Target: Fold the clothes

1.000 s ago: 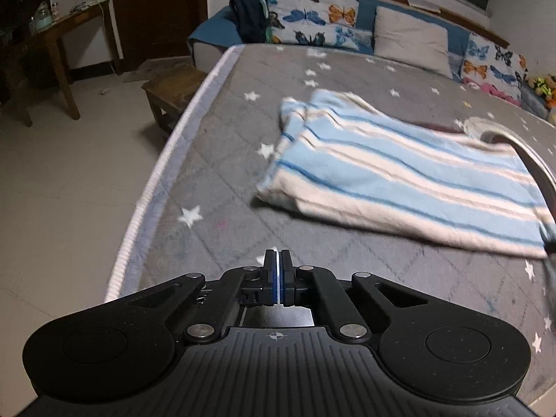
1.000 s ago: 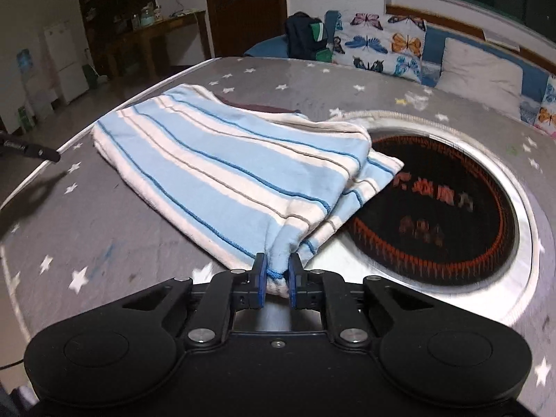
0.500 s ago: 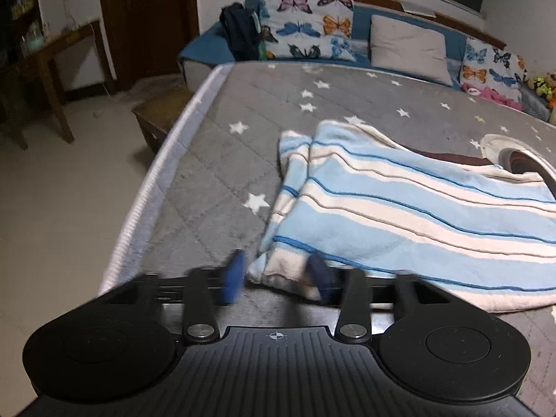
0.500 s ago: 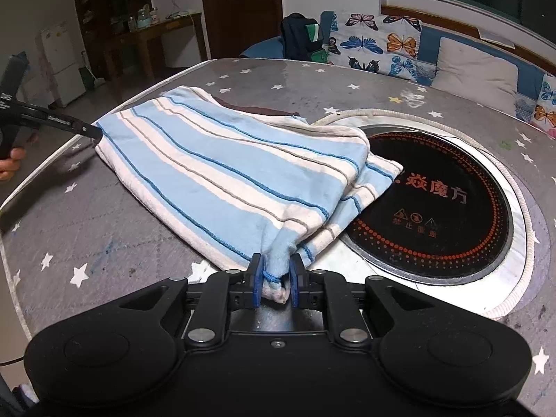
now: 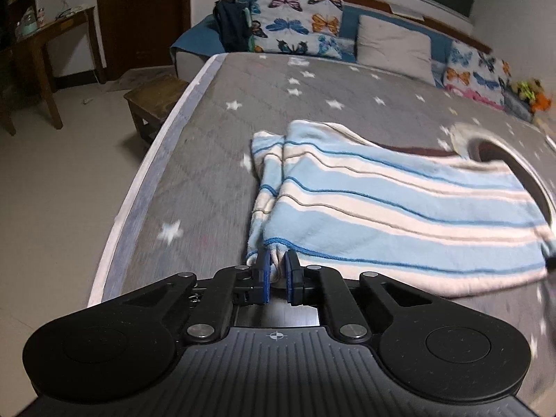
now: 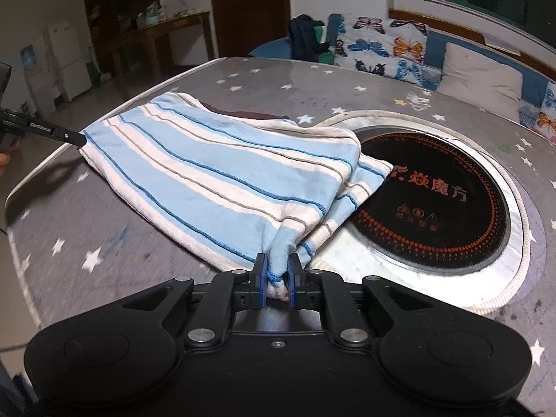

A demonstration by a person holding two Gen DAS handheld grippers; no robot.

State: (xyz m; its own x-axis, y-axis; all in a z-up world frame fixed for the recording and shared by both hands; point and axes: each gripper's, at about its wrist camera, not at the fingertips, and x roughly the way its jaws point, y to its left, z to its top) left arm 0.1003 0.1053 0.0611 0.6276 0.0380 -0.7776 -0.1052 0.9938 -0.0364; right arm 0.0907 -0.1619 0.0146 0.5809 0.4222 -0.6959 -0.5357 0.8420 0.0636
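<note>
A blue-and-white striped garment point(image 5: 399, 205) lies folded on the grey star-patterned table point(image 5: 208, 160). My left gripper point(image 5: 277, 266) is shut on its near left corner. In the right wrist view the same garment point(image 6: 222, 180) spreads from the table's left edge to the round cooktop point(image 6: 438, 201). My right gripper point(image 6: 278, 271) is shut on its near right corner. The left gripper's fingers point(image 6: 62, 134) show at the garment's far left corner in the right wrist view.
The black round cooktop with its steel rim point(image 6: 500, 278) is set into the table at right; the garment overlaps its edge. A sofa with butterfly pillows point(image 5: 299, 34) stands behind the table. A wooden stool point(image 5: 156, 97) and desk point(image 5: 41, 48) stand at left.
My left gripper came in from the side, opened, and closed on the garment's near left corner. My right gripper kept its hold on the other corner.
</note>
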